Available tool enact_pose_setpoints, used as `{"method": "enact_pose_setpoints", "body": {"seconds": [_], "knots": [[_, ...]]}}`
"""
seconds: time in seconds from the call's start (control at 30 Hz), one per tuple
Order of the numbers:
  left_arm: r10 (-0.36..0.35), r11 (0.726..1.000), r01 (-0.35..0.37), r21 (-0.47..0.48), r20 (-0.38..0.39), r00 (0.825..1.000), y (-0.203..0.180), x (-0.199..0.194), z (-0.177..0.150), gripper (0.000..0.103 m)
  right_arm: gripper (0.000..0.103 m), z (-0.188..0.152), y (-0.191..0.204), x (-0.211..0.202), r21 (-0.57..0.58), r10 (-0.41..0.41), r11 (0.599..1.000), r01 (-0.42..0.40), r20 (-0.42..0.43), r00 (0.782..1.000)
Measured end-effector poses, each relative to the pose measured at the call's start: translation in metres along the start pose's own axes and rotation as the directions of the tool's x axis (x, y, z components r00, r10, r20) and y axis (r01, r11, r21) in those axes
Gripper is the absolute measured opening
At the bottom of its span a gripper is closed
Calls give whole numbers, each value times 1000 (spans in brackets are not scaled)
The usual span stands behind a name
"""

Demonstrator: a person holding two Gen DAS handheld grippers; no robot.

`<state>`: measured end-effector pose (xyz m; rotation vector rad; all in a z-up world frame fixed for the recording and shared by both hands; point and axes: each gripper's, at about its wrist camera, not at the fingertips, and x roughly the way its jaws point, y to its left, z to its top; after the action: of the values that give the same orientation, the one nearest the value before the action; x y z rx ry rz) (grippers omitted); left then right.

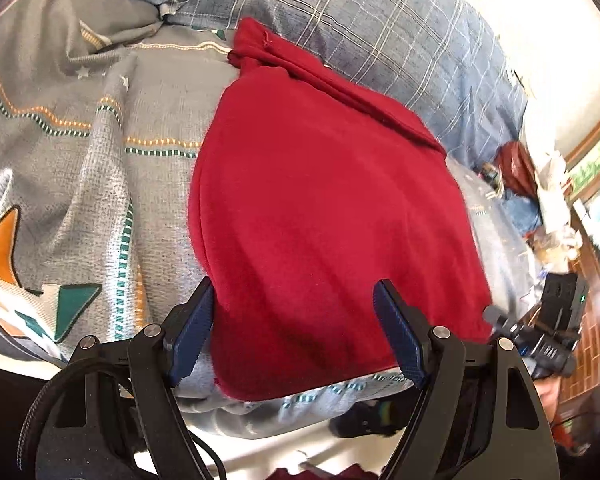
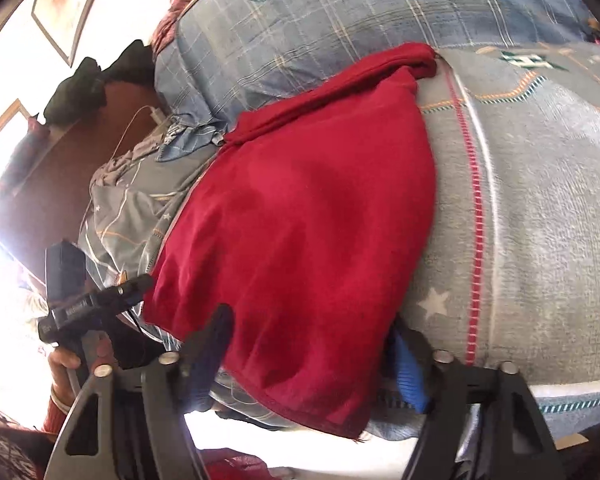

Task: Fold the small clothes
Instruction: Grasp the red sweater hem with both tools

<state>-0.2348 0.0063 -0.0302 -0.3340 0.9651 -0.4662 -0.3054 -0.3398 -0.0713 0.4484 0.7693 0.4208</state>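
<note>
Cloth first: we have the red garment (image 1: 320,208) lying flat on the bed (image 1: 80,160), its near hem at the front edge, its long axis running away toward the plaid pillow (image 1: 380,52). Our left gripper (image 1: 296,336) stands spread, clamping nothing, over the hem's left corner. Our right gripper (image 2: 312,356) stands apart too, straddling the hem's right corner. Both hands sit equally near, we judge.
</note>
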Motion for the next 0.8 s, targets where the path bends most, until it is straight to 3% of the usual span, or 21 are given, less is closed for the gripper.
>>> {"method": "enact_pose_setpoints", "body": {"seconds": [0.07,0.1,0.17,0.2,0.23,0.47,0.63,0.67,0.73,0.8], "knots": [[9,1000,-9,8,3,1000,-2,0,0,70,74,-1,7,3,-36,-34,999,34,-4,999],[23,1000,-23,18,0,1000,-4,0,0,59,71,0,10,3,-45,-42,998,41,-8,999],[43,999,-43,31,-1,999,-4,0,-1,44,46,1,11,4,-42,-39,998,38,-22,999],[48,998,-48,35,-5,999,-4,1,-1,40,28,1,10,4,-40,-29,999,27,-32,999],[45,998,-45,35,-6,999,-3,1,-1,40,20,0,9,3,-39,-18,999,17,-41,999],[25,1000,-25,-11,-3,1000,3,3,1,40,19,0,0,4,-8,-3,1000,2,-56,998],[51,998,-51,28,0,999,-3,4,1,43,23,2,-3,10,25,28,999,-26,-62,998],[58,998,-58,35,0,998,-4,5,1,41,23,2,-1,10,18,23,1000,-22,-61,998],[93,994,-93,53,0,996,-6,5,1,21,17,3,3,10,-9,11,1000,-12,-64,998],[78,997,-78,27,-3,997,-2,2,4,16,13,5,9,8,-35,1,999,-3,-55,998]]}}
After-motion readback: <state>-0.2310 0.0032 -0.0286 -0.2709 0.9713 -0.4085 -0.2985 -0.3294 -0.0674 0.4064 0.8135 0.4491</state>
